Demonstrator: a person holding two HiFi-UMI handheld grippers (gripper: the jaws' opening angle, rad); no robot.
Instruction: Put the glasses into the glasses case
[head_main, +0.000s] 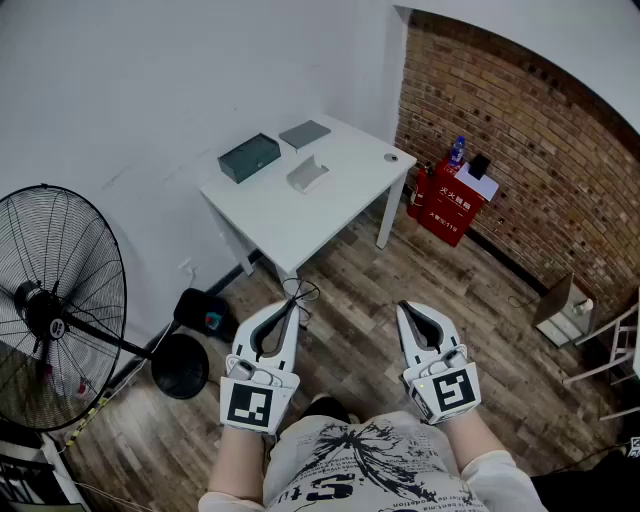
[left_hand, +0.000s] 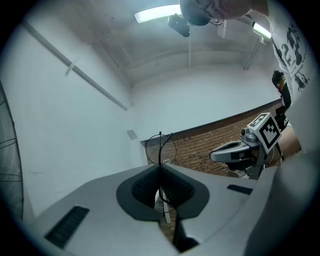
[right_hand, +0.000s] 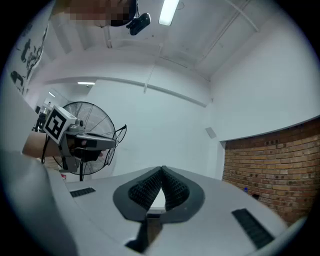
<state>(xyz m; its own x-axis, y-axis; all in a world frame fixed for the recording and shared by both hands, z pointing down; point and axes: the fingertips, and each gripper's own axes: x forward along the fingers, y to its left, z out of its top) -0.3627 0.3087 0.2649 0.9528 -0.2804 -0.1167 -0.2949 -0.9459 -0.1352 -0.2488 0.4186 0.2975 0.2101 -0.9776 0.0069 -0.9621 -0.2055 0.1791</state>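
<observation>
Head view: a standing fan (head_main: 50, 310) is sitting at far left on the wood floor. The left gripper (head_main: 288, 308) is hanging over the floor in front of the person, its jaws pinching thin wire glasses (head_main: 297, 292) that are sticking out past the tips. Left gripper view: the jaws are pressing together on a wire part of the frame, one round lens rim (left_hand: 161, 148) showing above them. Beyond, a white table (head_main: 300, 225) is carrying a dark box (head_main: 249, 157), a flat grey piece (head_main: 305, 133) and a light open glasses case (head_main: 308, 173), well apart from the glasses. The right gripper (head_main: 405, 308) is hovering beside the left one. Right gripper view: jaw tips (right_hand: 162, 170) are touching, nothing between them. A red box (head_main: 447, 205) is standing by the brick wall (head_main: 500, 120).
</observation>
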